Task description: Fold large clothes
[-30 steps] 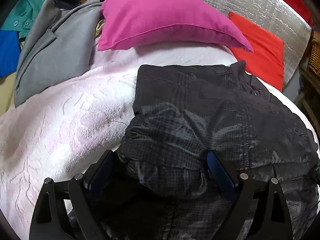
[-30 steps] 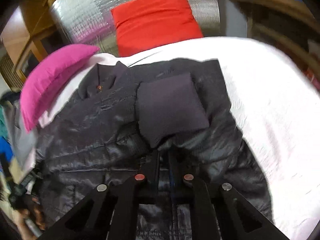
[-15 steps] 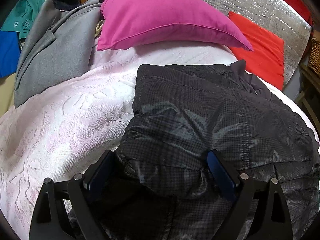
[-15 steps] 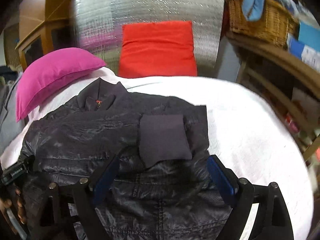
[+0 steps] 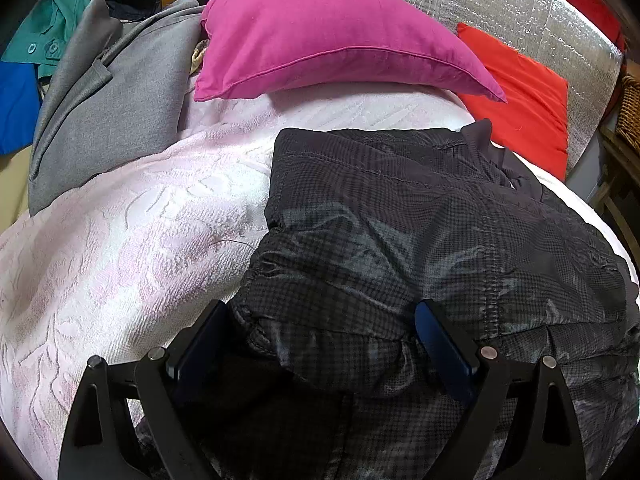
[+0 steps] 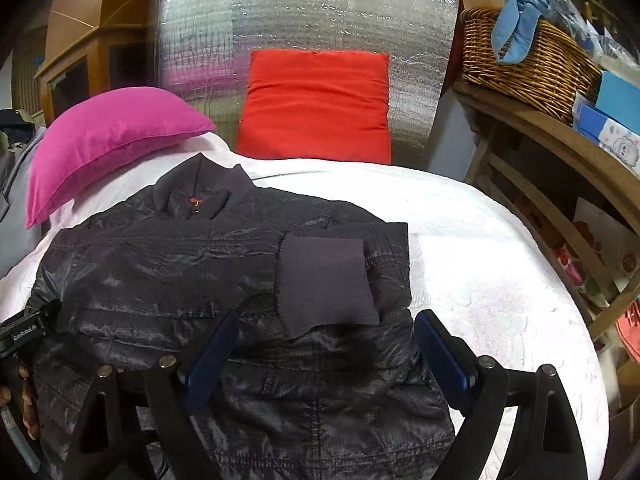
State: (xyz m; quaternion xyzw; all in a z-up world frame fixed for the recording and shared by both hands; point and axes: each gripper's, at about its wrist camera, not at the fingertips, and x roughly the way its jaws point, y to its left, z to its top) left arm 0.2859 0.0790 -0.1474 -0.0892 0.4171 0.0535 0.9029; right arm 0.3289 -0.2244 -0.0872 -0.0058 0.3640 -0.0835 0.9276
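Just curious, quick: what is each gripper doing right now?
Left gripper: open, holding nothing, black jacket bunched between its fingers.
Right gripper: open, holding nothing.

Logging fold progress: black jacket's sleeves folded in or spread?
Right-side sleeve folded in: cuff lies across the black jacket. The other sleeve: cannot tell.
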